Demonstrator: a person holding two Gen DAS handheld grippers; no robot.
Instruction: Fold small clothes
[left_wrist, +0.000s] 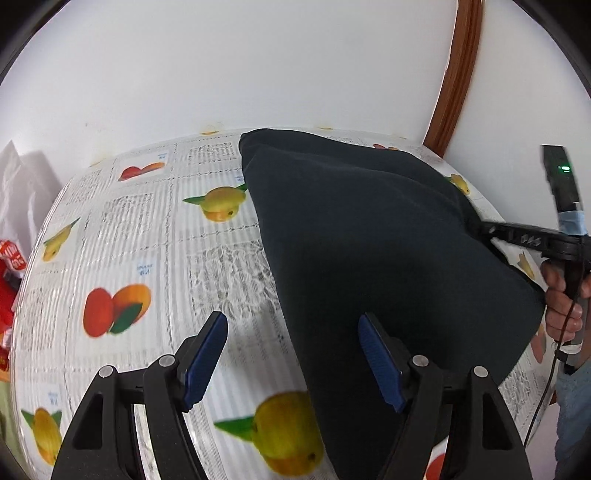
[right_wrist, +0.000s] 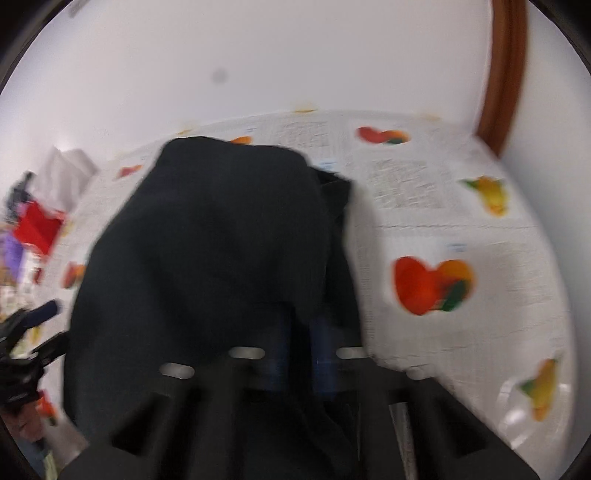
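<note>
I see one table (left_wrist: 147, 236) under a fruit-print cloth, and on it one dark garment (left_wrist: 369, 240), partly lifted. My right tongs (right_wrist: 301, 343) are closed on the garment's edge, holding it up. My left tongs (left_wrist: 291, 354) gape wide and hold nothing, the garment lying between their two blue pads (left_wrist: 207, 360).

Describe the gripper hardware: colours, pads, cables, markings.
Left gripper: black plastic linkage, silver pivot pins, ribbed blue pads on the fingers. Right gripper: black, green LED, blue tape band, thin black cable; bare hand on its handle.
</note>
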